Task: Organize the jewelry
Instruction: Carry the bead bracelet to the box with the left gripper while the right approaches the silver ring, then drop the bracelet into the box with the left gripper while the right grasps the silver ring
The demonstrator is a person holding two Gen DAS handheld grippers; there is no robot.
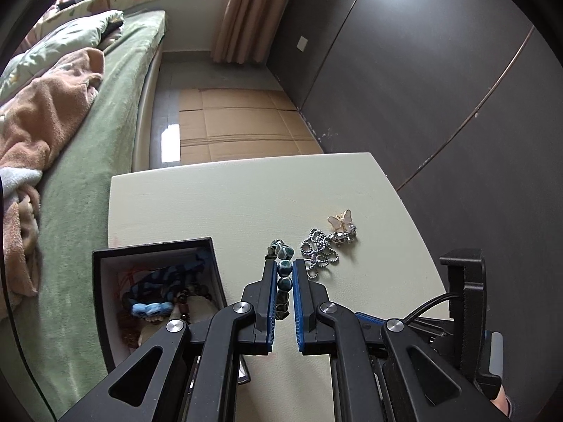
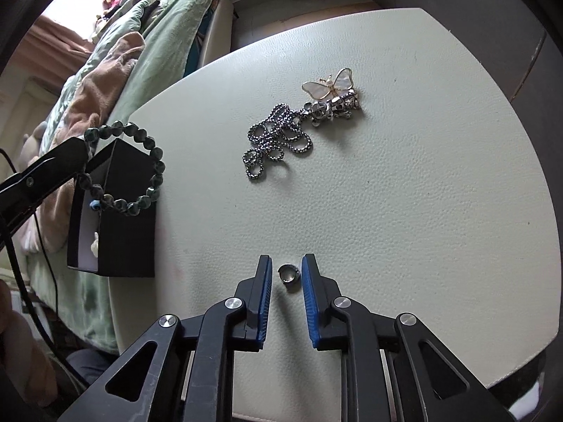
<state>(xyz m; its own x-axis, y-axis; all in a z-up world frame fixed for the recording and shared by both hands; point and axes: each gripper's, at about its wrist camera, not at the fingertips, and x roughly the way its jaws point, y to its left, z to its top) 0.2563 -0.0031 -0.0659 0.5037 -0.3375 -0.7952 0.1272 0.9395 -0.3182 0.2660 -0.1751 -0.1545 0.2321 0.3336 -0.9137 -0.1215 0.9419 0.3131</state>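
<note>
A pale, leather-grained surface (image 2: pixel 404 183) stands beside a bed with a green cover (image 1: pixel 95 183), a dark panelled wall behind it and flattened cardboard (image 1: pixel 239 123) on the floor; a black jewelry box (image 2: pixel 123 225) sits open at the surface's bed-side edge, already holding blue and brown beaded pieces. The left gripper (image 1: pixel 284 270) is clamped on a dark green beaded bracelet (image 2: pixel 147 147), a bead pinched between its blue pads; in the right wrist view the loop hangs from it in the air just above the box. The right gripper (image 2: pixel 286 274) points down at the surface with its jaws narrowly apart around a small silver ring (image 2: pixel 289 274) lying between them; the pads stand just beside the ring, not pressing it. Further back on the surface lies a coiled silver chain (image 2: pixel 278 137) with a silver bear charm (image 2: pixel 330 107), and a white butterfly brooch (image 2: pixel 330 84) touches the charm.
</note>
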